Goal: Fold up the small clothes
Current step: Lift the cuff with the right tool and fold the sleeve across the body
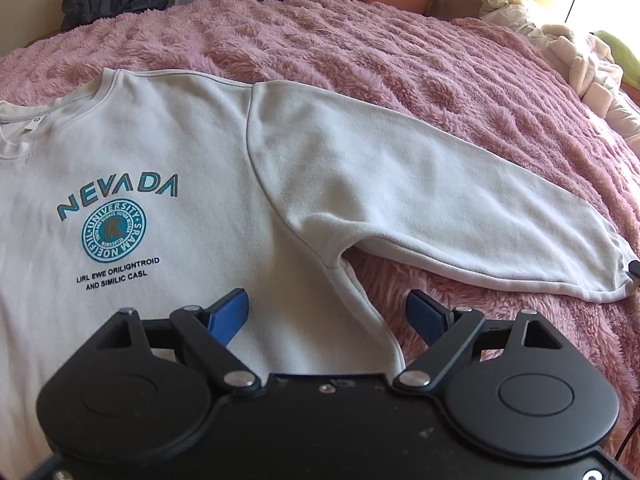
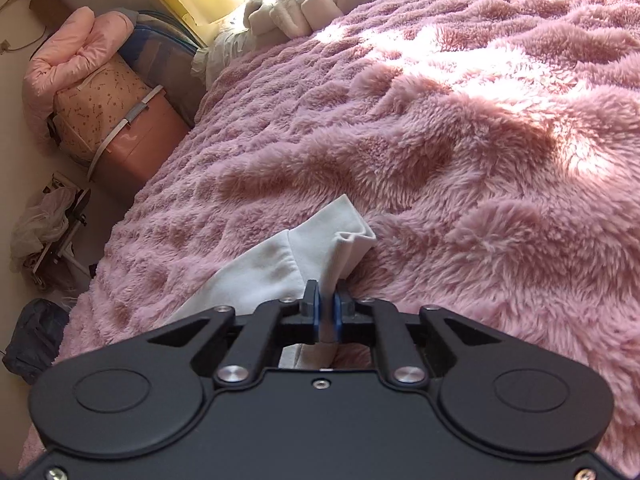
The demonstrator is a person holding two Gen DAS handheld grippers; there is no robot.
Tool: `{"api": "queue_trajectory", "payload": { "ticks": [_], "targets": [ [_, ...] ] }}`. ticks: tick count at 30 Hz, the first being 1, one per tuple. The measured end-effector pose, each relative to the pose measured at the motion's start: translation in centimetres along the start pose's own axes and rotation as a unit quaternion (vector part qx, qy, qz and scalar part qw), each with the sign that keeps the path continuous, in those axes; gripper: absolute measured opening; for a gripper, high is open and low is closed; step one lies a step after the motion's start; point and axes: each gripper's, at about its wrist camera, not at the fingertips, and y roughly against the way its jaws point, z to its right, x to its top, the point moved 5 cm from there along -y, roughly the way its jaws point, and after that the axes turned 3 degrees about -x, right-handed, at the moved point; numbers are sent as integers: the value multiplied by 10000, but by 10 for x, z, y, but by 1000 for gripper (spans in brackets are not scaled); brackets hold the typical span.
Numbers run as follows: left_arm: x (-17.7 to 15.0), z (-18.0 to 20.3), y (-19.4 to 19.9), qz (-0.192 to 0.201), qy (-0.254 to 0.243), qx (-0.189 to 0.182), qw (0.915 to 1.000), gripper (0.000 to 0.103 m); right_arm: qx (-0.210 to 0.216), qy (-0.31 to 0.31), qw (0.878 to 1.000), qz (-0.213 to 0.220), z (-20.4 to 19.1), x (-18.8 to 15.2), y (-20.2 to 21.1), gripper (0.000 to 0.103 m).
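Sweatshirt [image 1: 168,168]: white, lying flat and face up on the pink fleece blanket [image 1: 400,64], its chest print of teal NEVADA lettering over a round seal towards the left of the left wrist view.
Sleeve [image 1: 420,200]: stretched out to the right across the blanket, cuff end at the far right edge of the left wrist view, where a small dark part touches it.
Side seam: the body's edge runs down between the left claw's two blue pads, just beside the right one.
Left gripper [image 1: 326,308]: jaws spread wide over the sweatshirt's lower body, one pad above white cloth, the other above pink fleece; nothing is pinched.
Right gripper [image 2: 326,308]: jaws drawn narrow and clamped on a fold of white cloth, and that's a firm pinch, with the blue pads pressing it from both sides.
Cuff [image 2: 340,236]: the gripped white piece stands up from the pads, its ribbed end crumpled and leaning to the far right against the fleece.
Blanket, right wrist view: sunlit in patches on the far right, deep pile everywhere.
Far side: a heap of white bedding [image 2: 292,8] at the bed's far edge.
Floor, left: a pink storage box [image 2: 132,136] with a patterned bundle strapped on top, beside the bed.
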Motion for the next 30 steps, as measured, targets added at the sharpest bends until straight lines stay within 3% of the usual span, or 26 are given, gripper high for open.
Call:
{"api": "queue_trajectory", "payload": {
  "ticks": [9,12,15,19,22,30],
  "targets": [
    [-7,0,-1,256,-315,29,9992,91,403,242,9984,309,-39,18,33,8],
    [0,-2,3,168,-350,32,9992,91,725,445,9957,378,-70,22,49,8],
    [9,-16,31,364,-165,-43,9992,91,1164,609,9905,404,-110,20,67,8],
    [10,-60,84,655,135,-44,9978,91,1808,851,9788,458,-173,10,96,8],
    [3,-104,121,860,419,228,9951,91,2331,1058,9658,408,-224,-10,119,8],
    [-31,-217,207,1188,1165,796,9828,91,3426,1487,9275,-171,-330,-107,164,8]
  ]
}}
